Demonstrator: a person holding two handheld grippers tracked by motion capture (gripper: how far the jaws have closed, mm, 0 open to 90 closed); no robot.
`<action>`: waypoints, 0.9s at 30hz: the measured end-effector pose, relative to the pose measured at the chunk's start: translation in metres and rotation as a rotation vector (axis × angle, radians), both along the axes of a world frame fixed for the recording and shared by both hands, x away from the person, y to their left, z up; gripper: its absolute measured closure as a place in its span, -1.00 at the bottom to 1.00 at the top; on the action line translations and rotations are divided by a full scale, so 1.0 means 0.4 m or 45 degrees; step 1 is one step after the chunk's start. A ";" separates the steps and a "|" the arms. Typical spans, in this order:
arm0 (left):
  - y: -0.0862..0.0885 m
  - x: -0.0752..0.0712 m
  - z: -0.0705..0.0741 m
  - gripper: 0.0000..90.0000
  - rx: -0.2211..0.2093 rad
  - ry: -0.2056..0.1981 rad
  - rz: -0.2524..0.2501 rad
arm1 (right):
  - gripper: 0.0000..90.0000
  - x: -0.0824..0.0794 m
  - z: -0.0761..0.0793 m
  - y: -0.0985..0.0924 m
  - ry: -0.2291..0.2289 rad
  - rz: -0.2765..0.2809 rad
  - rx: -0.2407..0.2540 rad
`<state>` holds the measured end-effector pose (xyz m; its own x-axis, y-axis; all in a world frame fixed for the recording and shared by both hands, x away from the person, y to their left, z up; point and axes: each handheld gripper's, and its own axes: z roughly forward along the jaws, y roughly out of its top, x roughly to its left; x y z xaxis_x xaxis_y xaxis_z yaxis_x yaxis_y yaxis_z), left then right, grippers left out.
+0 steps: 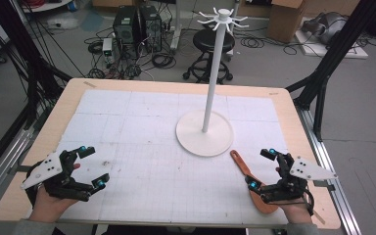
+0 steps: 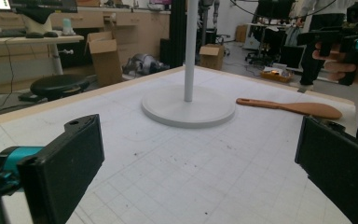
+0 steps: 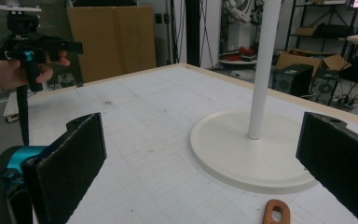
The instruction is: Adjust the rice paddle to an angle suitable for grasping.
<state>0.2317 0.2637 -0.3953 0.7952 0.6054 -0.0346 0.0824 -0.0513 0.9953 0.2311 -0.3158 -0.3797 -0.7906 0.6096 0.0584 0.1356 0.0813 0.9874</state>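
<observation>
- High view sets out the table [image 1: 39, 147] with its white gridded mat, both hands resting low at the near edge — a ready stance, judging by how evenly they sit apart.
- White hanging stand [image 1: 205, 132] sits on its round base right of centre, pole upright, hooks at the top; likely put there so either hand can reach a hook. In both gripper views the pole is cut off by the top edge, so the hooks cannot be seen from there.
- Left gripper [image 1: 89, 167] hovers at the near left, well apart from everything, jaws spread wide with nothing between them.
- Right gripper [image 1: 261, 169] is also spread fully and empty; it sits just over the wooden spatula's blade end, probably the thing it will take.
- Wooden spatula [image 1: 247, 177] lies flat beside the base's near right rim, its handle with the hanging hole pointing toward the stand — handy for hooking later. Its blade is partly covered by the right hand, and whether the lower jaw touches it I cannot tell.
</observation>
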 end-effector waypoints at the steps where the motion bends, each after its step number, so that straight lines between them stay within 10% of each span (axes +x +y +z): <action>1: 0.000 0.001 -0.004 -0.96 0.006 0.009 0.002 | -1.00 0.001 -0.001 0.000 0.005 -0.005 0.002; 14: 0.009 0.002 -0.007 -0.96 0.004 0.018 0.021 | -0.88 0.012 -0.011 -0.012 0.076 -0.076 -0.007; 27: 0.010 0.005 -0.013 -0.96 0.017 0.033 0.028 | 0.70 0.020 -0.023 -0.053 0.146 -0.133 0.002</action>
